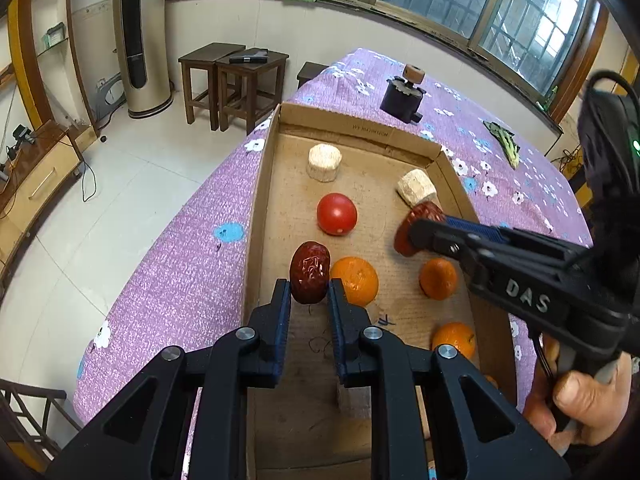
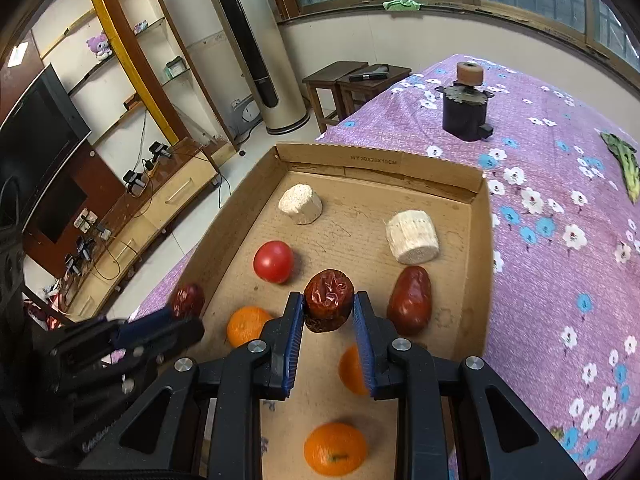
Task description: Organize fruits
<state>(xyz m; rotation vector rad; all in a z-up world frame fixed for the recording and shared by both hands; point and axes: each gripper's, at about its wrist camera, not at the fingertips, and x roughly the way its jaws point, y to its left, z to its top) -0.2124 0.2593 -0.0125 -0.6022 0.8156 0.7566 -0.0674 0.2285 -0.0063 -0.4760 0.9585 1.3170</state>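
Sorting by kind, seemingly: holding 2 dates aloft over the cardboard tray on the cloth-covered bench. Left gripper clenching 1 wrinkled date at the near-left, above an orange. Right gripper clamping another date farther right, just near of a 3rd date lying in the tray. Farther off, tomato and 2 pale cylinders resting.

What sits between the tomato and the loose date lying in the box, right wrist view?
The date clamped in the right tool hangs between the tomato and the loose date; beneath it, bare cardboard.
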